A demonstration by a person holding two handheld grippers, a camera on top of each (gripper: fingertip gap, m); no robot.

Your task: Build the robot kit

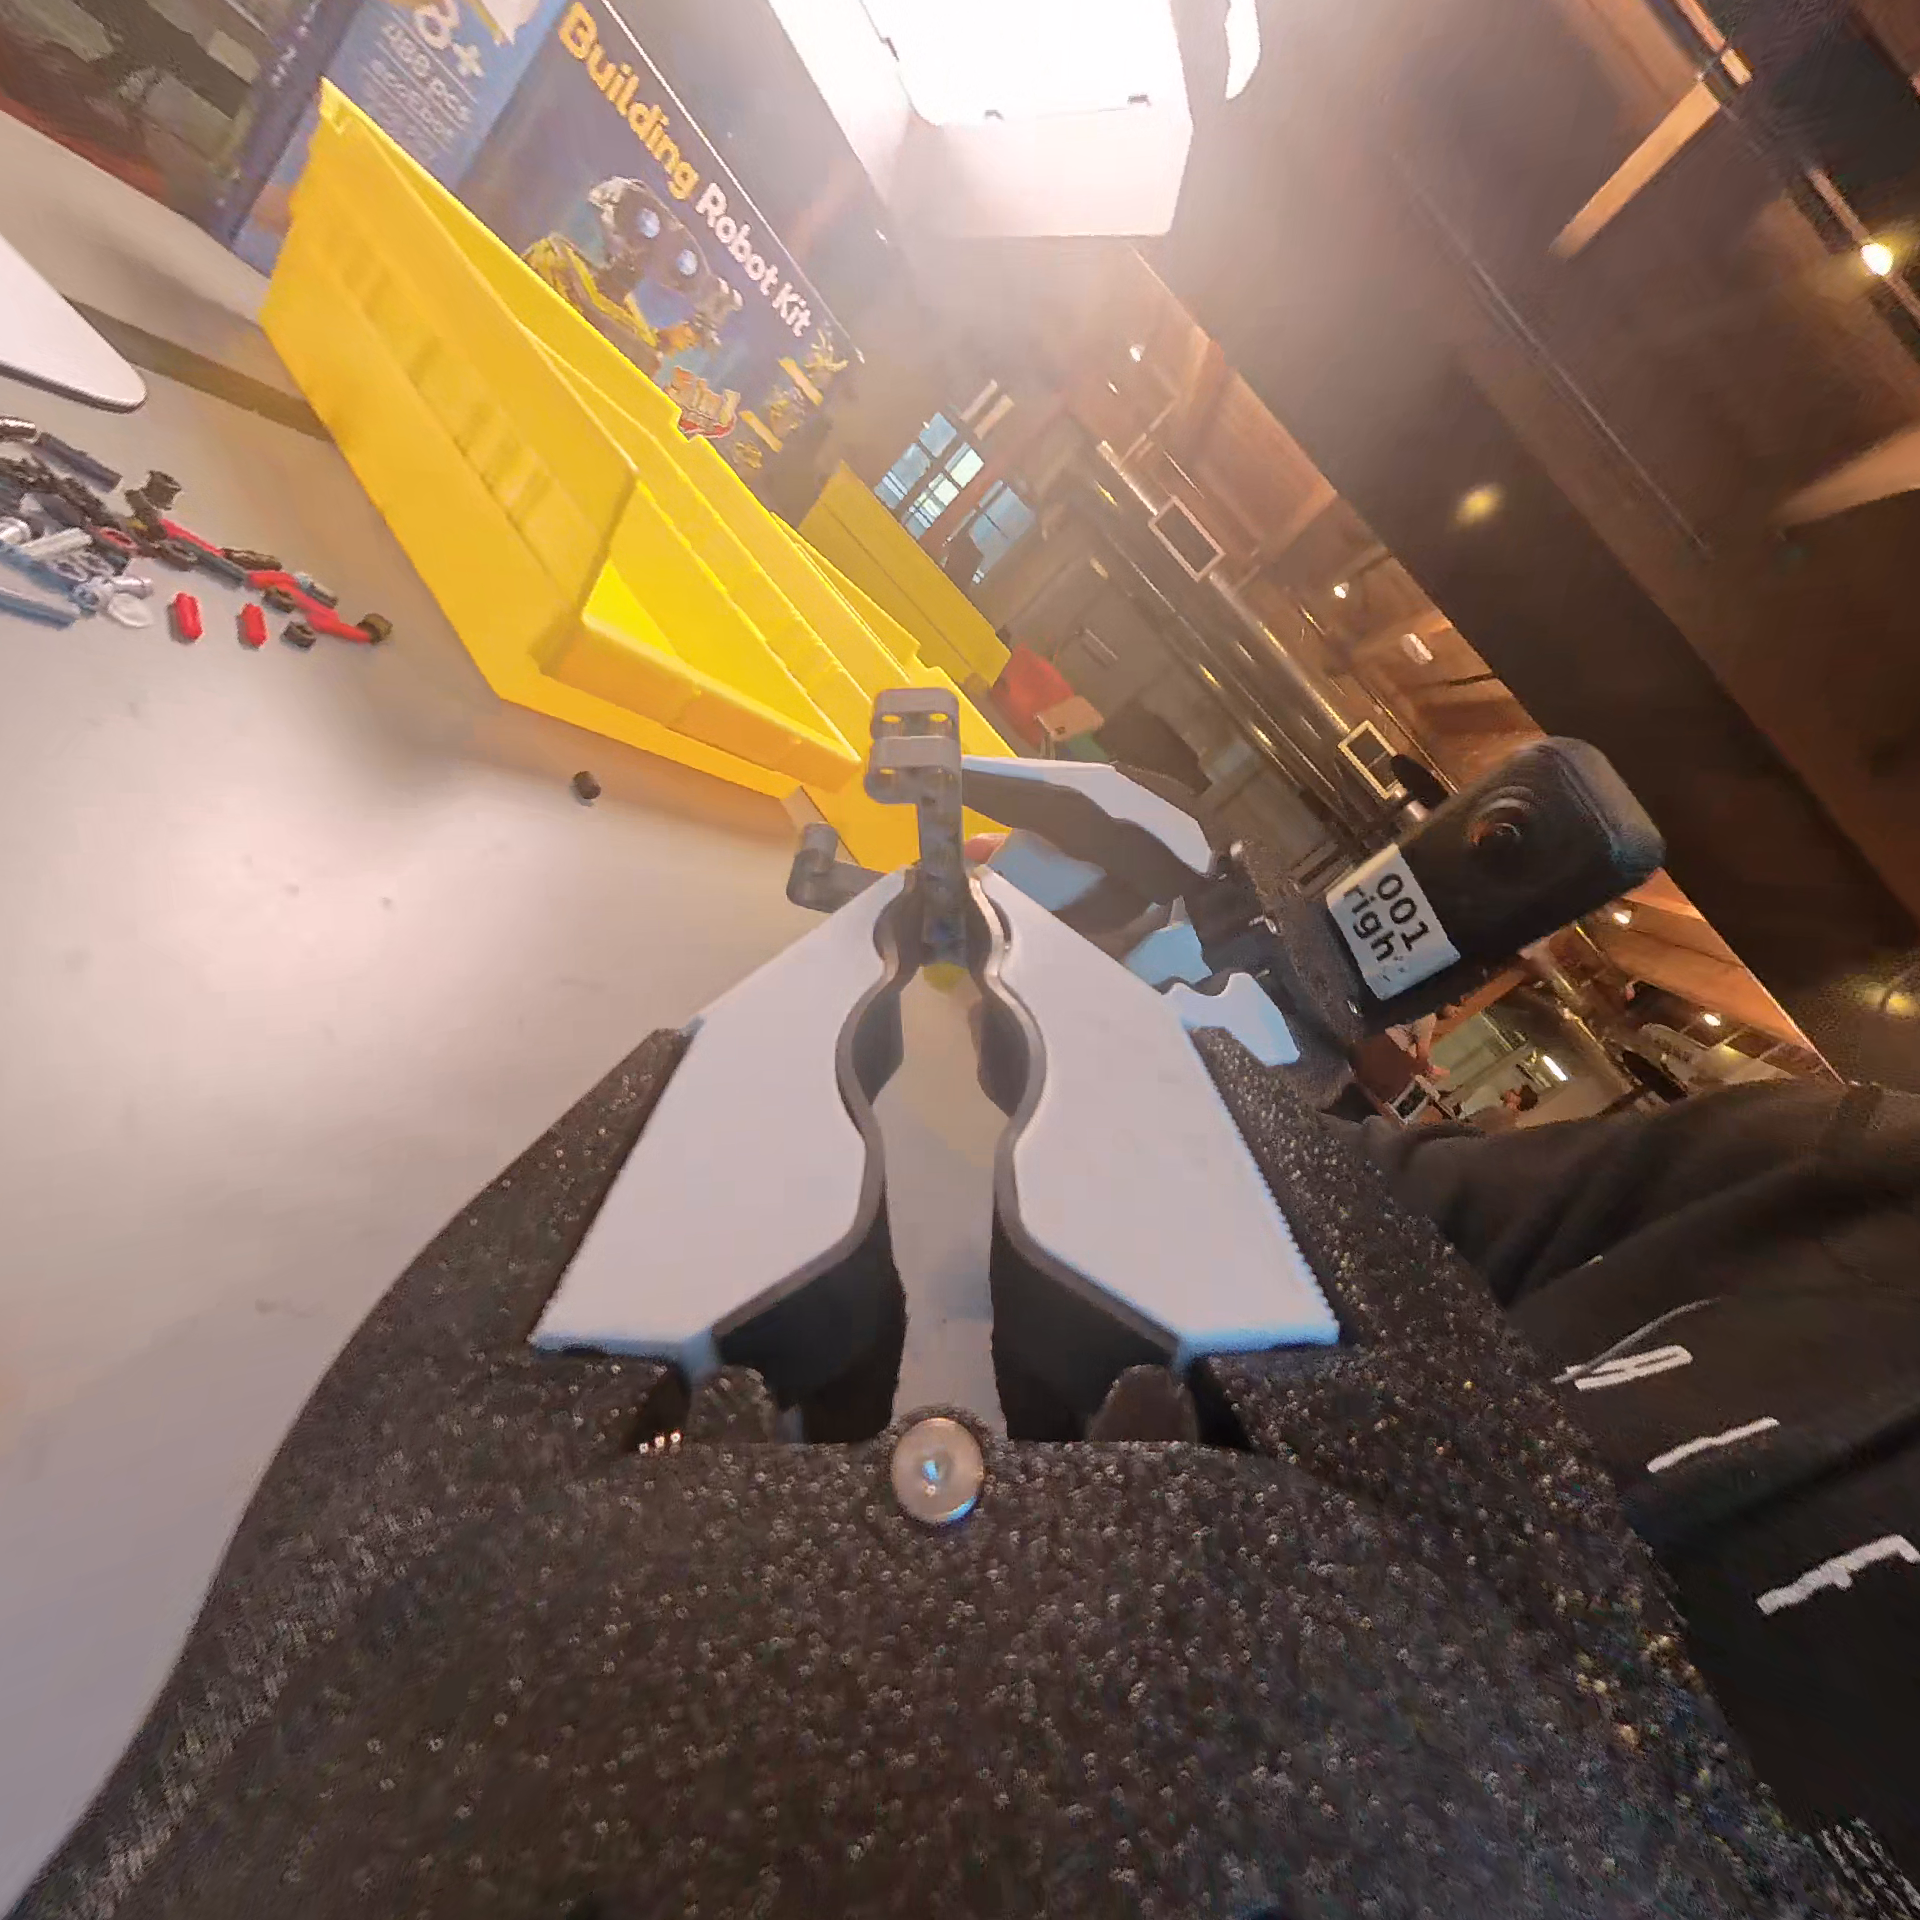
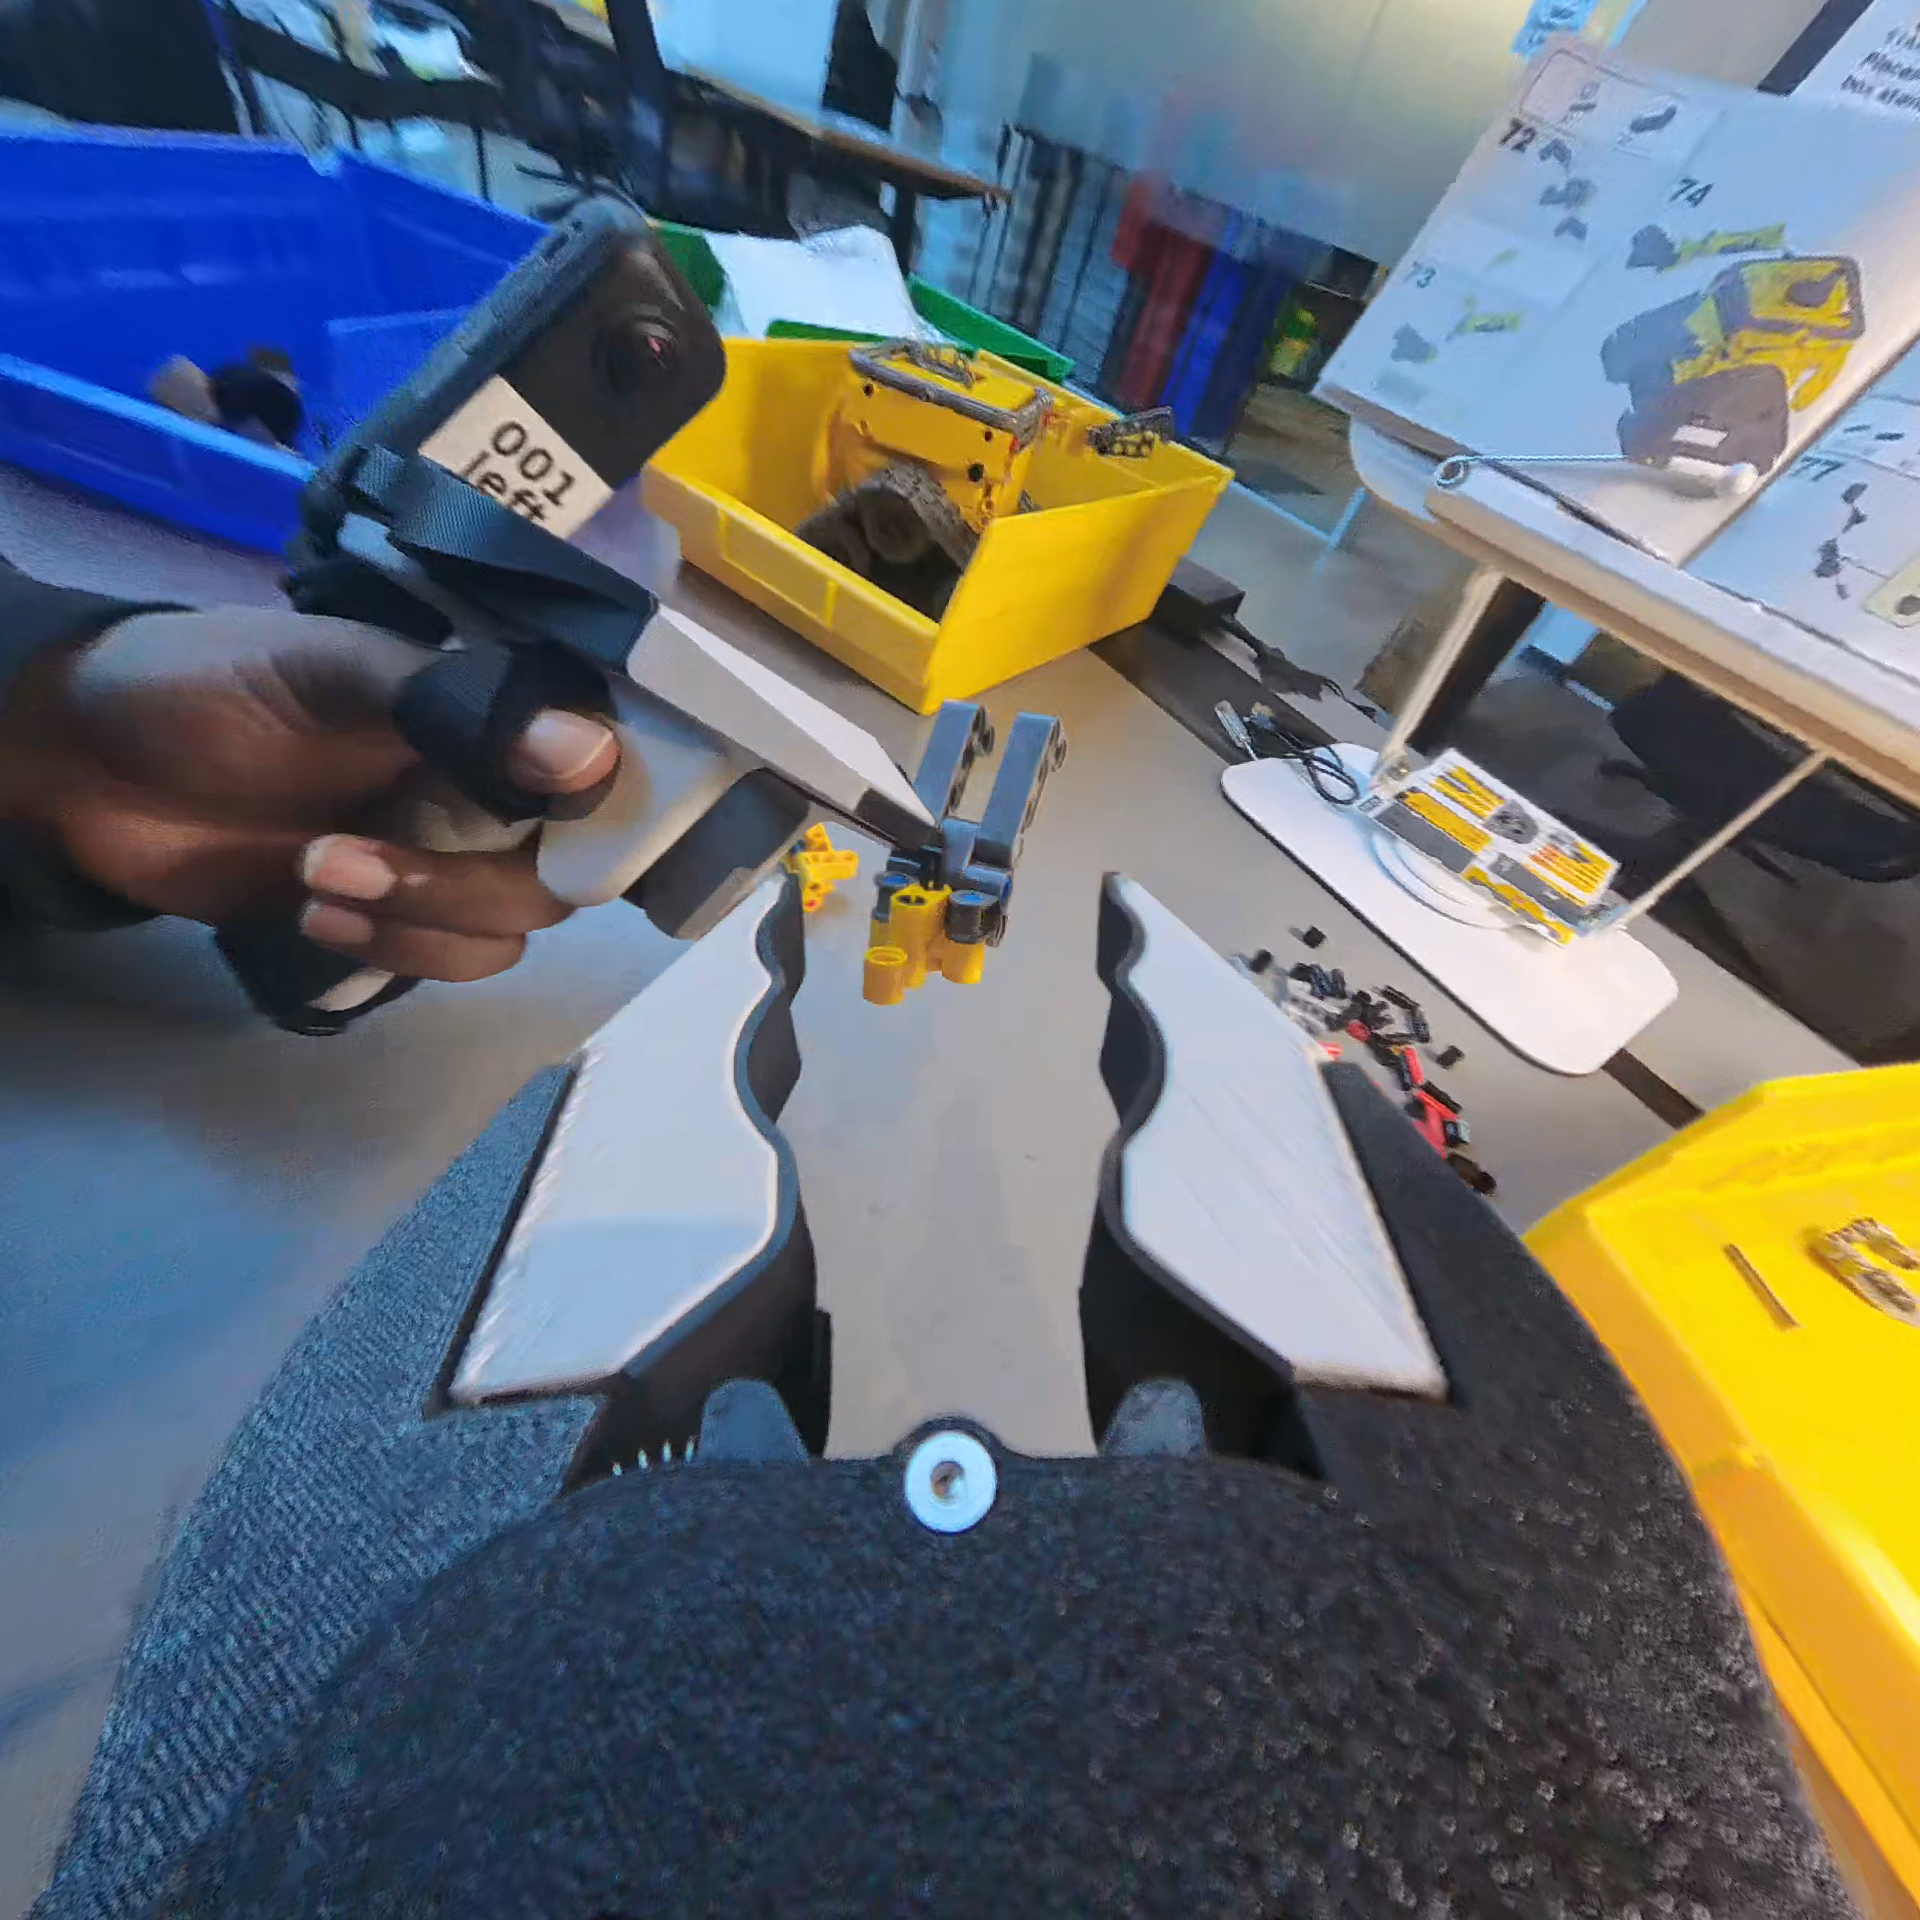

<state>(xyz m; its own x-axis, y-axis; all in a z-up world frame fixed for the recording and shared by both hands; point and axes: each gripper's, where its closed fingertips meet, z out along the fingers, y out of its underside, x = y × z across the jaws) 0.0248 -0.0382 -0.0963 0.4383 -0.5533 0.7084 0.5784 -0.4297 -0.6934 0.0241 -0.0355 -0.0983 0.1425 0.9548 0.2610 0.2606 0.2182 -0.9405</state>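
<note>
Pinching a grey-and-yellow brick assembly (image 2: 951, 883) (2 studded beams, apparently), left gripper (image 1: 940, 914) is closed; right gripper (image 2: 951, 914) gapes empty.

The loose bits (image 2: 1371, 1029) on the worktop (image 2: 956, 1174) are too tiny to tell apart, the yellow bin (image 2: 1766, 1351) runs off the right edge, and the background shelves (image 2: 1174, 281) are pure blur.

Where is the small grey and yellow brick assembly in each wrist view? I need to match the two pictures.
Left wrist view: the brick assembly stands at centre, clamped at the left gripper tips.
Right wrist view: upper centre, ahead of the open right gripper.
Shared landmark: the loose pile of small parts on the table.
</note>
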